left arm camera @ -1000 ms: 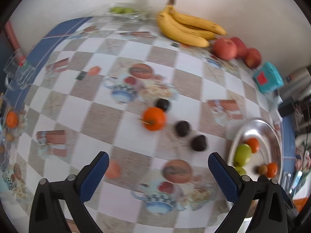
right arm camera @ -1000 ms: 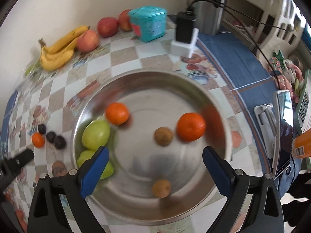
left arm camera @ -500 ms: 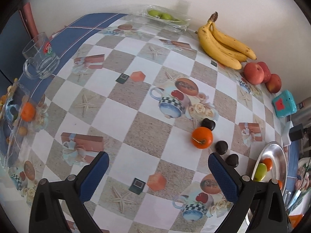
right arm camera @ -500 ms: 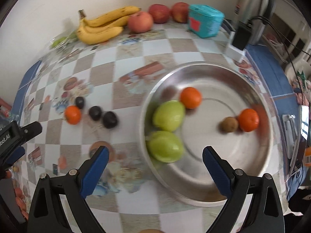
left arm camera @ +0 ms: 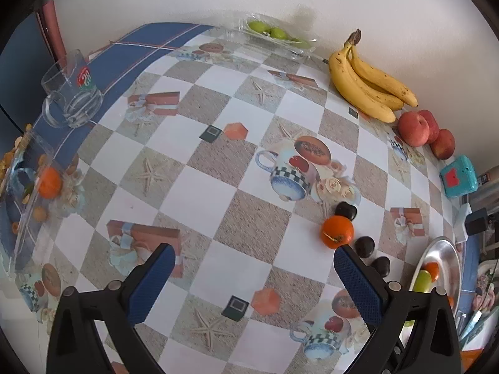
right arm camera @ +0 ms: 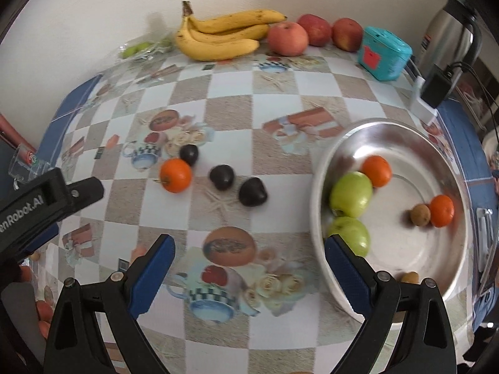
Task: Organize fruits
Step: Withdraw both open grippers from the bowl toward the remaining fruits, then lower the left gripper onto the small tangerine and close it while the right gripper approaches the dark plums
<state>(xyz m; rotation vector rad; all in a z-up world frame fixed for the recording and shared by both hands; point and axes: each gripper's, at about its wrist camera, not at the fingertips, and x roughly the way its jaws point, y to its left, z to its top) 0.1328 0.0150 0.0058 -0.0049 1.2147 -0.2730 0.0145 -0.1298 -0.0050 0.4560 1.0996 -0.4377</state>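
A steel bowl [right arm camera: 449, 268] at the right of the table holds two green apples [right arm camera: 351, 194], two oranges [right arm camera: 376, 170] and small brown fruits [right arm camera: 420, 214]. Left of it on the cloth lie a loose orange [right arm camera: 175, 175] and three dark plums [right arm camera: 221, 177]. Bananas [right arm camera: 223, 35] and red apples [right arm camera: 287, 38] rest by the wall. My right gripper [right arm camera: 248, 268] is open and empty over the cloth, in front of the plums. My left gripper [left arm camera: 251, 275] is open and empty, with the orange [left arm camera: 337, 231] and plums [left arm camera: 365, 246] just beyond its right finger.
A glass mug [left arm camera: 71, 93] stands at the far left, a clear tray with green fruit [left arm camera: 274, 32] by the wall. A teal box [right arm camera: 385, 52], a kettle [right arm camera: 449, 35] and a black charger [right arm camera: 434, 88] stand behind the bowl. A clear box with small fruit [left arm camera: 28, 193] lies at the left edge.
Both grippers have swung left. The right view moved off the bowl toward the loose orange and plums. The left view pulled back, so those fruits now lie at its right.
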